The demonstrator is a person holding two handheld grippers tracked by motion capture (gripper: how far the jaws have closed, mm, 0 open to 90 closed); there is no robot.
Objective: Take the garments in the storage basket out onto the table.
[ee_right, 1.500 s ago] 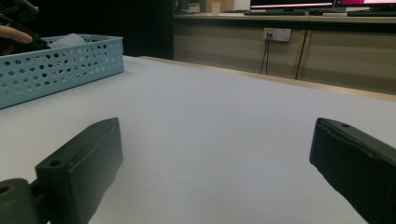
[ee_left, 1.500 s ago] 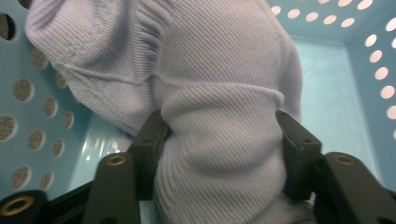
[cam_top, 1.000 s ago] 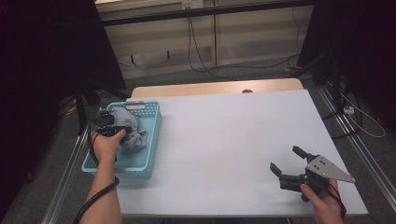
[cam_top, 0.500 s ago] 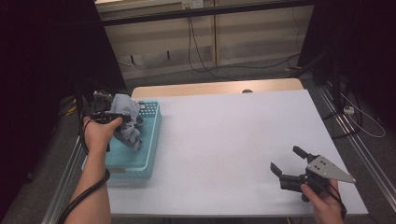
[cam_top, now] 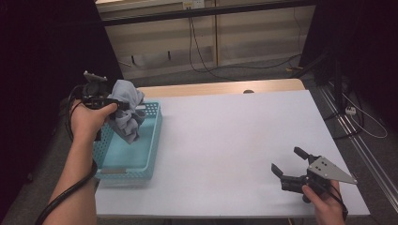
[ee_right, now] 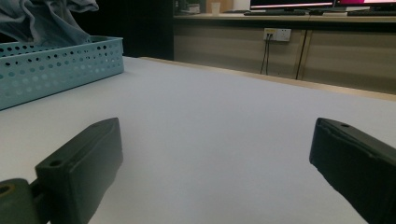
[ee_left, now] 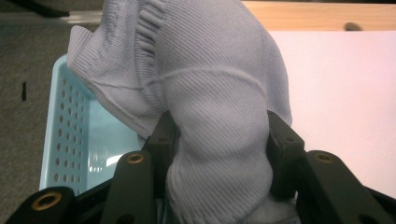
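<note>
Table (cam_top: pixel 234 136): white top, bare across the middle and right. Wooden strip along the far edge.

Basket (cam_top: pixel 129 157): light blue, perforated walls, at the table's left edge. Its floor looks bare in the high view; nothing else can be made out in it.

Cloth (cam_top: pixel 126 110): grey ribbed knit, bunched. It hangs in the air above the basket's far end, its lower folds dangling over the basket rim and clear of the basket floor. In the left gripper view the cloth (ee_left: pixel 210 102) bulges between the two black jaws, which press into it from both sides.

Left gripper (cam_top: pixel 115 104): clamped on the cloth, held up at the table's left side above the basket. The jaws stand partway apart because the thick wad fills the gap.

Right gripper (cam_top: pixel 287 165): rests low near the table's front right corner, well apart from the cloth. Jaws spread wide, nothing between them; in the right gripper view bare table lies between them, with the basket (ee_right: pixel 60 65) far off at the left.

Step in hand, as judged: lifting the cloth out of the basket, the pick made and the carry not yet begun.

Next move, as judged: carry the cloth rightward over the near basket wall to the open table. It calls for enough height that the dangling folds do not snag the rim, and a firm clamp, since only a wad is gripped. The right gripper is free to take a loose edge once the cloth comes within reach.
</note>
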